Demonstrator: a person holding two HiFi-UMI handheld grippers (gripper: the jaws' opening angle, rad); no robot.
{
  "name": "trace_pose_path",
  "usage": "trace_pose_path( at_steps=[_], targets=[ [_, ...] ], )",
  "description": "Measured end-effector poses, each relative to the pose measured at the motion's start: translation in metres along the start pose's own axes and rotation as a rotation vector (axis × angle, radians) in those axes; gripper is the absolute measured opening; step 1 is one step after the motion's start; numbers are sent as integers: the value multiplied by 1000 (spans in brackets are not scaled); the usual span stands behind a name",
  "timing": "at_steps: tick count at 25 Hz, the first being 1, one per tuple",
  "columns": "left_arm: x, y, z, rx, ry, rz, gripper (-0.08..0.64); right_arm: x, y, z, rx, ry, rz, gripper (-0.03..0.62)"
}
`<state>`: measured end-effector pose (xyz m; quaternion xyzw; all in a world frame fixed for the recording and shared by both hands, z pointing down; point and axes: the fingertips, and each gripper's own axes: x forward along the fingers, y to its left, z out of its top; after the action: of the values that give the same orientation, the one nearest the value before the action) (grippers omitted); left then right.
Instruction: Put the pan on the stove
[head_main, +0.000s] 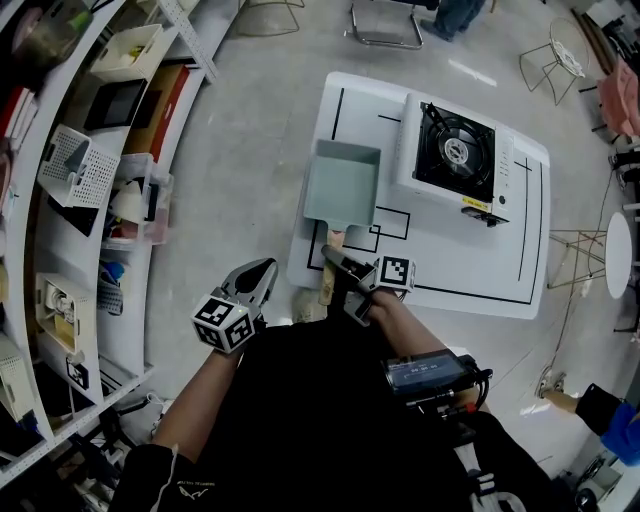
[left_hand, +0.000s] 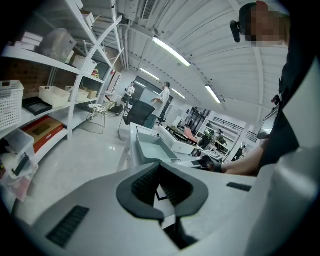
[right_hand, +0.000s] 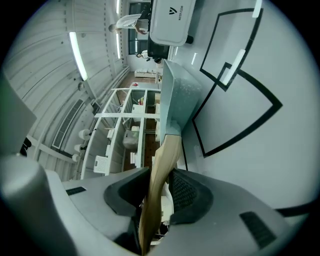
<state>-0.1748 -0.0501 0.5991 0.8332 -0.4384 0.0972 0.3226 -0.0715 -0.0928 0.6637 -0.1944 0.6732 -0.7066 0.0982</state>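
Pan (head_main: 343, 182): pale blue, rectangular, resting flat at the left edge of the white table (head_main: 470, 270), just beside the stove (head_main: 455, 155) and not on it.

Far left, white shelving (head_main: 60, 200) holds baskets and boxes above a grey floor (head_main: 250, 150). The left gripper (head_main: 262, 272) hangs off the table's near corner, jaws apart, with nothing between them. The right gripper (head_main: 335, 258) is clamped on the pan's wooden handle (head_main: 335, 239). Black outlines mark the tabletop. The single-burner stove sits toward the far side. Right of the table stands a wire chair (head_main: 553, 60).
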Motion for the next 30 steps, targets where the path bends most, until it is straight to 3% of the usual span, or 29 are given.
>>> trace_pose_path(
  at_steps=[13, 21, 30],
  targets=[
    [-7, 4, 1, 15, 2, -22, 9, 2, 7, -2, -26, -48, 20, 138],
    [-5, 0, 8, 31, -29, -78, 9, -4, 17, -10, -39, -78, 29, 140],
    [-16, -5, 9, 83, -53, -123, 9, -6, 40, -18, -133, -106, 57, 143]
  ],
)
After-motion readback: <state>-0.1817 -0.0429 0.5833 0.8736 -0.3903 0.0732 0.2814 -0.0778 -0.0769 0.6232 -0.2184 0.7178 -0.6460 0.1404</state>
